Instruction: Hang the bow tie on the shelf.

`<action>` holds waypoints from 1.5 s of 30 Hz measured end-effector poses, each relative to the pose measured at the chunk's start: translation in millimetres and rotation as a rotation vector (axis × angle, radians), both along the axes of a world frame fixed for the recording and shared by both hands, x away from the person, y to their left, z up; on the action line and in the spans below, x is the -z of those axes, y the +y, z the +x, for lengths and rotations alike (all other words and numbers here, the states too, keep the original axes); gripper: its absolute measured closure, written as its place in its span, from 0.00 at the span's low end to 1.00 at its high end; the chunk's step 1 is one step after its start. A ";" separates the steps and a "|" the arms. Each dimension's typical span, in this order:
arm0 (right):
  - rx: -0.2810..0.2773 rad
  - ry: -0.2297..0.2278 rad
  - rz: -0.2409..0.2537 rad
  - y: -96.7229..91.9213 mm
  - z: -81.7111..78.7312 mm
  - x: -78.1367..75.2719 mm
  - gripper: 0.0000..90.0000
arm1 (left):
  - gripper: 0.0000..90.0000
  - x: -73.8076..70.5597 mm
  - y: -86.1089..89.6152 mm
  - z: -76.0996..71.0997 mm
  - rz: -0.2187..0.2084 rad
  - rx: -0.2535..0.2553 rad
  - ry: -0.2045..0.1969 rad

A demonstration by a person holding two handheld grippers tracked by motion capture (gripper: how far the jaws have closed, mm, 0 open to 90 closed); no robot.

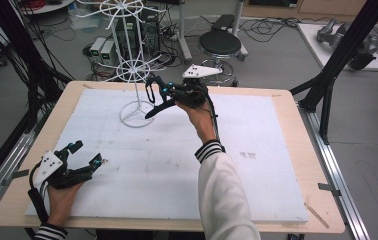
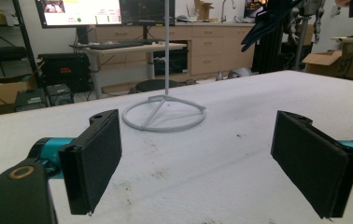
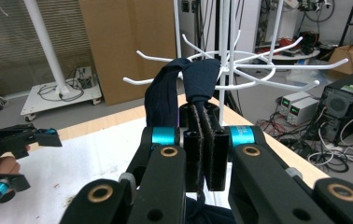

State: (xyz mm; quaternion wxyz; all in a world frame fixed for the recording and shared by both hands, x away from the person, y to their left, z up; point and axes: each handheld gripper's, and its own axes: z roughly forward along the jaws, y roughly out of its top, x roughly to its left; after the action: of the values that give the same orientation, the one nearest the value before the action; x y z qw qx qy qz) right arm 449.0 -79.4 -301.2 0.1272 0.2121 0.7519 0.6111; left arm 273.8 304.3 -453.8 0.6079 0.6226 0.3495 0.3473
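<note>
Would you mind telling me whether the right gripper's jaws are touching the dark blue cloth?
Touching. In the right gripper view, the right gripper has its jaws shut with the dark blue cloth pinched between the pads, rising out of them toward the white wire rack.

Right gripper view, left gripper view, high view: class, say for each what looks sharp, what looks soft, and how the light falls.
Right gripper view: dark cloth and right gripper sharp, room softer. Left gripper view: left gripper pads near and slightly soft, white stand clear, monitor glaring. High view: even light, faint shadows on the white sheet.
</note>
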 end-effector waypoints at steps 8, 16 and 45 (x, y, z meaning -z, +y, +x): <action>0.001 0.004 -0.010 10.0 3.8 4.4 0.98 | 0.19 0.1 0.0 -0.1 -0.003 0.001 -0.001; 0.024 0.015 -0.012 13.5 8.7 10.6 0.98 | 0.19 0.1 0.2 -0.4 -0.005 0.002 -0.002; 0.067 0.038 -0.048 24.6 21.5 26.5 0.97 | 0.18 0.6 0.4 -1.6 -0.014 -0.014 -0.014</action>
State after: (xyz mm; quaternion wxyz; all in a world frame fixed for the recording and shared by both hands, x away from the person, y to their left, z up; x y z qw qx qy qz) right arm 470.5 -54.8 -327.7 0.1384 0.2459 0.7611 0.5841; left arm 272.2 304.6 -454.4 0.6122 0.6135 0.3519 0.3536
